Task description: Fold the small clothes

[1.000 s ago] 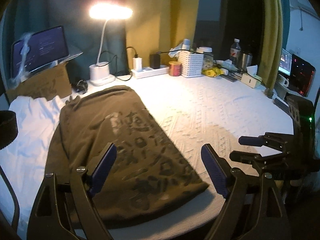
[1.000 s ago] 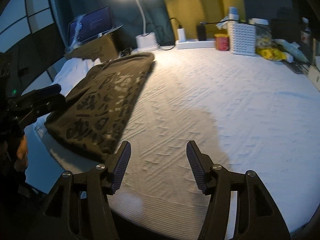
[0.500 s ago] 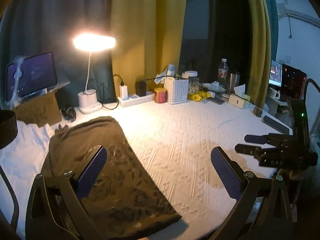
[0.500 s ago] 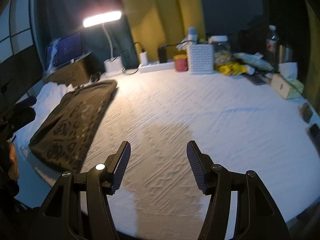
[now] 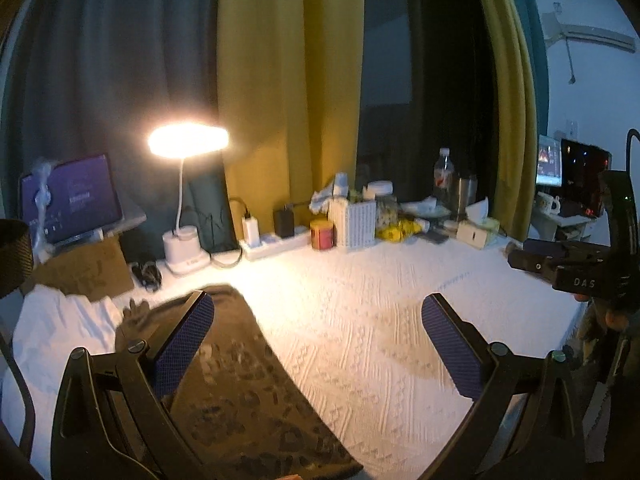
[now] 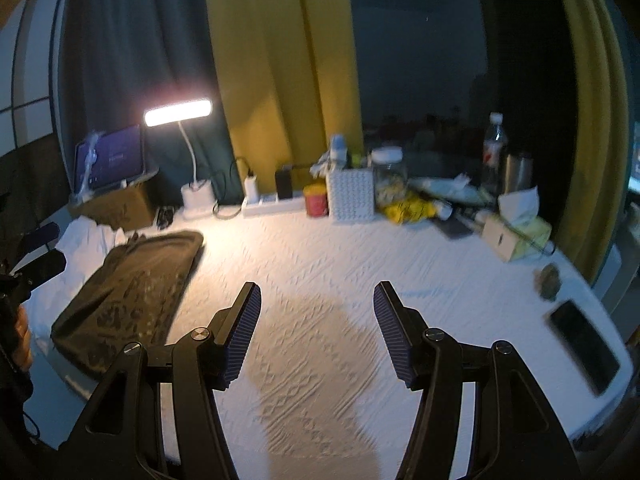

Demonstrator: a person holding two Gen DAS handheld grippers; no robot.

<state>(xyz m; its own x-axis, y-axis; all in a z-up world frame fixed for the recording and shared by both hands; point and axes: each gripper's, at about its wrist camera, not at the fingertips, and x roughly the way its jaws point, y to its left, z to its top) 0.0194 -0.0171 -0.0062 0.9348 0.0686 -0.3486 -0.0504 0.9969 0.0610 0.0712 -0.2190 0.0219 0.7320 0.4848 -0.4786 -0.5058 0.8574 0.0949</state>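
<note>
At right, only the right-wrist view shows a phone point(image 6: 584, 338).

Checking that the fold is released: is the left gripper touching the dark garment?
Apart. In the right wrist view the left gripper hangs beside the folded dark garment, which lies flat and unpinched.

I count one folded dark-olive printed garment point(image 6: 128, 292), one lit white desk lamp point(image 6: 178, 112), one red round tin point(image 6: 316, 200), and my two tongs.
</note>
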